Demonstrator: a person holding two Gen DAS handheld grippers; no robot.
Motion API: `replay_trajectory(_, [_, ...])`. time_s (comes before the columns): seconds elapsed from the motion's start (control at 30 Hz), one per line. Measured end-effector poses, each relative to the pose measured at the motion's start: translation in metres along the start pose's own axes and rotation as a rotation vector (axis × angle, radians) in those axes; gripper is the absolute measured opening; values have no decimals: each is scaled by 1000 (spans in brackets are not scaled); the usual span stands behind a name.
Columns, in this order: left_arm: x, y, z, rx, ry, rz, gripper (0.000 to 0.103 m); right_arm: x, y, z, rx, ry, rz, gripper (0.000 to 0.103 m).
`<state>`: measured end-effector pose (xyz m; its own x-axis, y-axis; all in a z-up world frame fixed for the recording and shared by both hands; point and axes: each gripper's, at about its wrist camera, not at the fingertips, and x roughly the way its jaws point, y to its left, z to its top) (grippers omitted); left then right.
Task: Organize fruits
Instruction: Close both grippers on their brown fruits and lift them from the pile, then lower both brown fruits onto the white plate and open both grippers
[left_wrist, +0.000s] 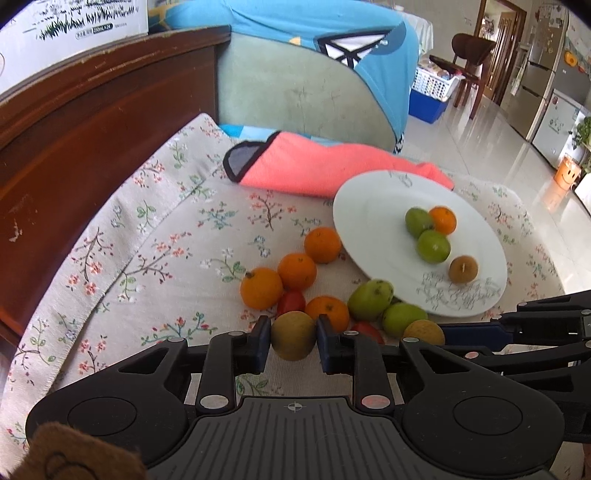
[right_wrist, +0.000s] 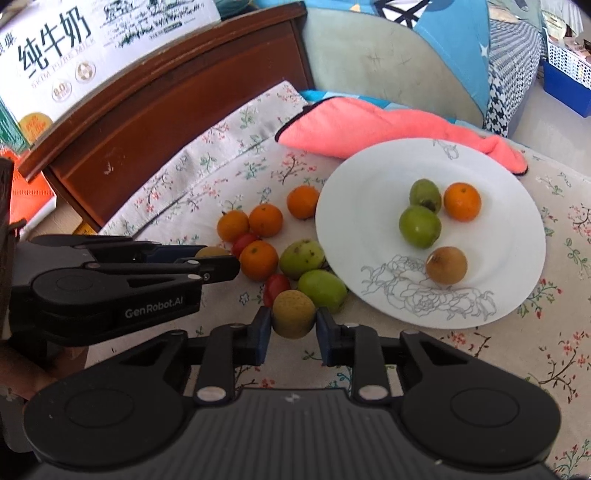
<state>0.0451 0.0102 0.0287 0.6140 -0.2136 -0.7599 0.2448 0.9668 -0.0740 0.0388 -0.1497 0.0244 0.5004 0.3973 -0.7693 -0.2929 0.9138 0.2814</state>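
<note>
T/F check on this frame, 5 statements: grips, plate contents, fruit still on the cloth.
1. Each gripper is shut on a small brownish fruit. True: the left gripper clamps one brown fruit, the right gripper another.
2. The white plate is empty. False: it holds two green fruits, one orange and one brown fruit.
3. The pink towel lies beyond the plate, its end against the far rim. True.
4. All oranges are on the plate. False: four oranges, such as this one, lie on the floral cloth.
5. Only one gripper shows in the right wrist view. False: the left gripper shows at its left side.
</note>
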Motion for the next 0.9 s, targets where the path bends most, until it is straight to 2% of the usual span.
replay_trajectory(0.23, [-8,-8,12,-12,-39,-18,24,-20,-12,13,38,-79,-11,27])
replay_trajectory(0.53, [-11,-30,34,-11,-74,-65,24,-45,-42,29,99,-168,-73,27])
replay_trajectory(0.77, [-6,-46,54,-10,-79,-100,24,-45,-62,32,134,-165,-115,27])
replay_trajectory(0.9, [3,-54,59,49,-79,-101,24,-44,-76,34,168,-154,-129,27])
